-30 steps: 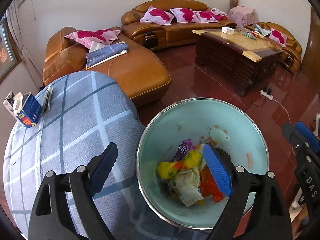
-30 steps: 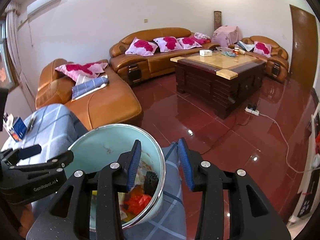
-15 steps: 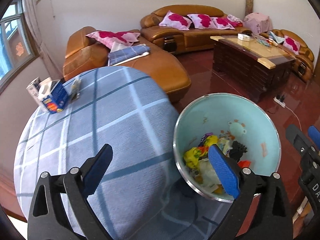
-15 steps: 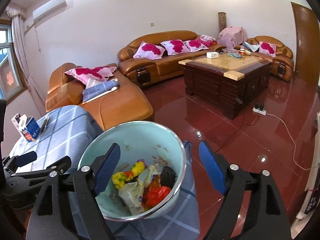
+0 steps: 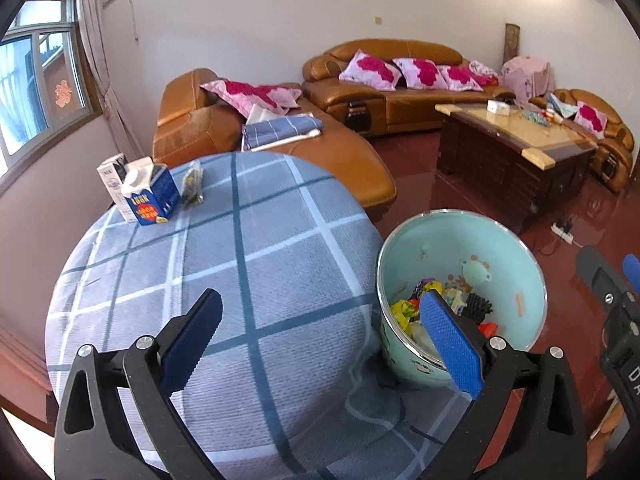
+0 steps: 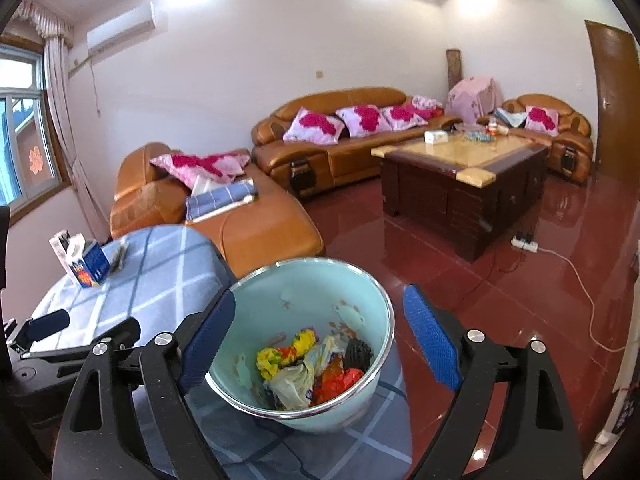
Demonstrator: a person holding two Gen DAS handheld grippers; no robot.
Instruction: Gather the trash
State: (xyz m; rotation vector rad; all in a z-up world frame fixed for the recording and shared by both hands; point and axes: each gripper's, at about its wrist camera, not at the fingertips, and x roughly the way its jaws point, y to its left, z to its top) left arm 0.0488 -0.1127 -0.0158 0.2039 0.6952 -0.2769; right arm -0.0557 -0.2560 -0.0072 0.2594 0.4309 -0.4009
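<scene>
Tablecloth point(image 5: 248, 280) in blue plaid is covering the round table you are working over, and it is bunching into folds under the mint enamel basin point(image 6: 360, 280) sitting at the table's edge, right beside the drop to the red floor. Judging from that, a nudge from either tool or a tug on the cloth could tip the basin and spill the wrappers point(image 6: 308, 364) piled inside it. Your right gripper point(image 6: 320, 344) is opening, its pads flanking the basin's rim without pressing on it. Your left gripper point(image 5: 320, 336) is standing wide open and empty, one pad over bare cloth, the other crossing the basin's near rim. Two cartons point(image 5: 140, 192) and a small dark packet point(image 5: 192, 184) are sitting on the far side, well apart from both tools.
</scene>
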